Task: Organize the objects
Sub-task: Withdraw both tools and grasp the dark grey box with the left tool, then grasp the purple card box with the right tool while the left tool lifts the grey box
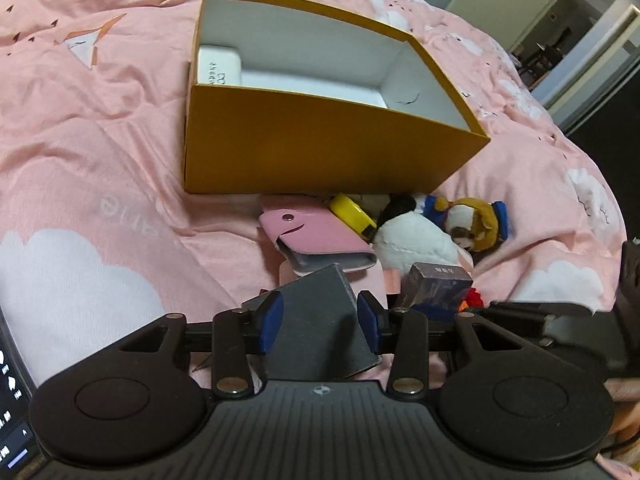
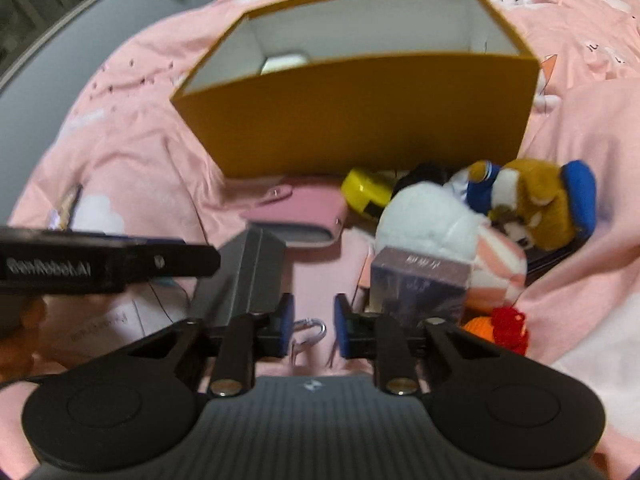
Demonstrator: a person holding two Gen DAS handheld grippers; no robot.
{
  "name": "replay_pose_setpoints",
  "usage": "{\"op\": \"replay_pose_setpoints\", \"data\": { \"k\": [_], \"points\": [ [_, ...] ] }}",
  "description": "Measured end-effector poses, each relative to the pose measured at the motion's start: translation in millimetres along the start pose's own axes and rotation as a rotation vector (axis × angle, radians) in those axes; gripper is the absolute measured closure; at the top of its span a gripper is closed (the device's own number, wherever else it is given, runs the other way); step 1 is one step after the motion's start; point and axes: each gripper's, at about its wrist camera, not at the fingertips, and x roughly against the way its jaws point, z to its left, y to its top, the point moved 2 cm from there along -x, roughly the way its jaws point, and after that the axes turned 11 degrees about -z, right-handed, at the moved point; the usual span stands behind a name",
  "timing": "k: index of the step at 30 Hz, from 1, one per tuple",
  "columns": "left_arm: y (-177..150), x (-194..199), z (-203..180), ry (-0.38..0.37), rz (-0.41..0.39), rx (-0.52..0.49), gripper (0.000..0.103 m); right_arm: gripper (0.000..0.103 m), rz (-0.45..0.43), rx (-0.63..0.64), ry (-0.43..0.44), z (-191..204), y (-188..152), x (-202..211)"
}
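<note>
My left gripper (image 1: 320,320) is shut on a dark grey box (image 1: 320,304), its blue pads (image 1: 272,318) pressing on both sides; the right wrist view shows it too, as the grey box (image 2: 240,276). My right gripper (image 2: 314,326) stands narrowly open low over the bedspread. A small silver clip (image 2: 308,332) lies between its pads (image 2: 342,328), with a gap on the right side. Ahead stands an open yellow-brown cardboard box (image 1: 320,144) with a white inside, also visible from the right as the cardboard box (image 2: 360,120). A white packet (image 1: 220,66) lies in its far left corner.
On the pink bedspread (image 1: 100,140) in front of the box lie a pink wallet (image 1: 320,236), a yellow tape measure (image 1: 352,210), a white plush (image 1: 416,240), a brown plush with a blue hat (image 1: 480,220), a small purple-grey carton (image 2: 420,284) and red and orange yarn (image 2: 500,328).
</note>
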Motion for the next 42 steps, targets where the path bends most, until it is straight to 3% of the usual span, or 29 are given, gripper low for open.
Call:
{"op": "replay_pose_setpoints", "data": {
  "k": [6, 16, 21, 31, 38, 42],
  "points": [
    [-3.3, 0.8, -2.7, 0.013, -0.012, 0.011, 0.047, 0.088, 0.057, 0.005, 0.011, -2.8, -8.6, -18.2],
    [3.5, 12.3, -2.4, 0.052, -0.054, 0.020, 0.036, 0.095, -0.041, 0.126, 0.127, 24.0, -2.8, 3.4],
    [3.8, 9.0, -0.1, 0.069, -0.027, 0.043, 0.036, 0.097, -0.040, 0.153, 0.221, 37.8, -3.2, 3.4],
    [1.3, -7.8, 1.5, 0.152, 0.024, 0.014, 0.035, 0.097, -0.018, 0.145, 0.280, 46.2, -2.5, -6.4],
    [-2.7, -5.3, 10.1, 0.163, 0.004, 0.021, 0.058, 0.094, -0.026, 0.133, 0.218, 39.7, -4.1, -3.0],
    [-5.6, -4.1, 12.6, 0.144, -0.010, 0.023, 0.063, 0.090, -0.059, 0.095, 0.117, 23.7, -5.1, 6.9]
  ]
}}
